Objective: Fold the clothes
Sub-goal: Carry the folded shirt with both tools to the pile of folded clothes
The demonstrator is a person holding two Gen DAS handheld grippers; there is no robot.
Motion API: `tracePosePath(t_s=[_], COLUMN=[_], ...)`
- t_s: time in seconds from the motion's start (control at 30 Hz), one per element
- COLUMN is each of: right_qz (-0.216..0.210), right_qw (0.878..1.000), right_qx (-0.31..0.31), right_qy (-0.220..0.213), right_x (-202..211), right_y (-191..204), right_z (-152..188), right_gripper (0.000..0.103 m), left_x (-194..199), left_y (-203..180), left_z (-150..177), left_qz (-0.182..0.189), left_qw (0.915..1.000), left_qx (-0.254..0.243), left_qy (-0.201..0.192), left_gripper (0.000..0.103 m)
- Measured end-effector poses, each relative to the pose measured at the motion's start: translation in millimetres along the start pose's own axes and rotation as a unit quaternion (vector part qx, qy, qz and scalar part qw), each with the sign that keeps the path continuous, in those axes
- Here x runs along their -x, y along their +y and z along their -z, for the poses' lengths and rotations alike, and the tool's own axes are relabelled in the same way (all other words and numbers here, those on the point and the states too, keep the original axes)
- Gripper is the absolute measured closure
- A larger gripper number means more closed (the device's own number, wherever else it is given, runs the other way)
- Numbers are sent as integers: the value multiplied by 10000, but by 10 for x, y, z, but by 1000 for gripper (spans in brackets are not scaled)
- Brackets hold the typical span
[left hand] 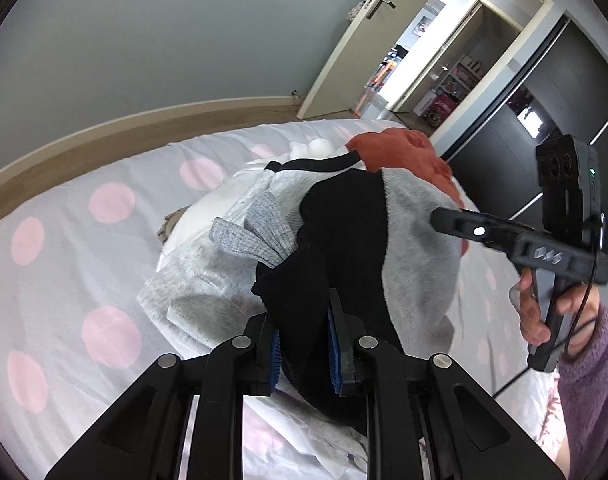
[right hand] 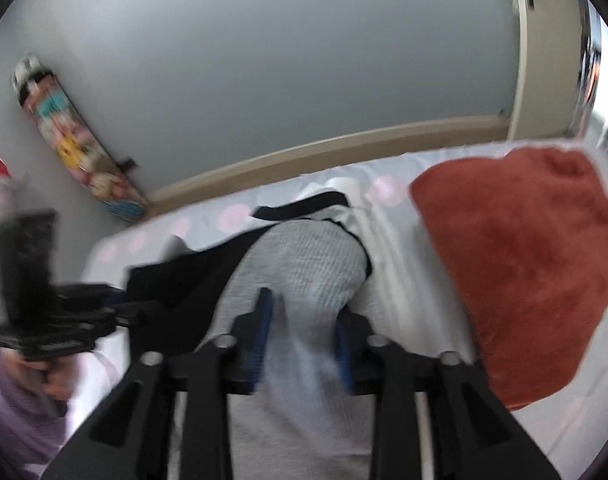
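Barely begun, we judge: left tongs [left hand: 303,344] pinch black garment [left hand: 336,240]; right tongs [right hand: 302,344] spread; heap [left hand: 208,280] at 10 o'clock unfolded.

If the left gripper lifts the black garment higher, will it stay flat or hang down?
The black garment will probably hang limp: it already drapes in soft folds from the left gripper. It looks thin, so likely light. It may drag the grey clothes beneath it.
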State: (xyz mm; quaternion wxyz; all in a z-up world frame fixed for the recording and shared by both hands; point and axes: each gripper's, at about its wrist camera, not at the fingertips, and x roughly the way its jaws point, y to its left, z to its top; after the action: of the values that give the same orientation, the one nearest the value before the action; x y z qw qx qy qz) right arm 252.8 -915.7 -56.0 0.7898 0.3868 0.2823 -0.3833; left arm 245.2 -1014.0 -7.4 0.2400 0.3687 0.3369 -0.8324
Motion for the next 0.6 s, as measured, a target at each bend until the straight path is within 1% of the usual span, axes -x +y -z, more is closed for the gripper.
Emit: tracePosePath(t_s=[0.03,0.07,0.17,0.27,0.3,0.33,0.4,0.43,0.47,0.53,0.57,0.6], right_qz=[-268,-414,-354,-376,-347,-321,-361,-376,-379,-387,-288,-174], right_qw=[9994,9981,9948,9905,9901,9896,9873,9869,9875,9924,9964,9991], right_qx=[-229,-444,-951,-1320,-1361,-1399,-1540,-1559,-1510,-1154,-783,-367], right_qy=[36,55,-22,12,21,23,148,203,227,184,127,79], right_x=[35,61,88,-28,-94,-162,-321,-395,-460,-490,-454,-404], right_y=[-87,-143,-290,-424,-462,-487,-566,-587,-581,-456,-334,-201], right_z=[-36,-73,-181,-238,-263,-279,-292,-304,-323,-367,-389,-406], right_gripper=[37,34,33,34,36,44,55,57,66,79,83,88], left_x=[8,1,-2,-29,-36,-44,-60,-68,-76,-54,-26,-4], left_y=[48,89,157,260,278,290,313,325,337,304,279,253], left_z=[-46,-63,-97,-98,-100,-100,-101,-102,-102,-83,-66,-48], left_qz=[126,274,507,725,759,776,809,825,842,822,783,735], left_qw=[9999,9995,9980,9948,9941,9936,9925,9919,9913,9924,9936,9948], left_qx=[77,173,382,707,775,822,918,965,1013,910,819,703], left_qy=[17,18,54,52,52,53,55,55,56,33,10,-16], left_gripper=[75,73,72,72,72,72,72,72,72,72,74,76])
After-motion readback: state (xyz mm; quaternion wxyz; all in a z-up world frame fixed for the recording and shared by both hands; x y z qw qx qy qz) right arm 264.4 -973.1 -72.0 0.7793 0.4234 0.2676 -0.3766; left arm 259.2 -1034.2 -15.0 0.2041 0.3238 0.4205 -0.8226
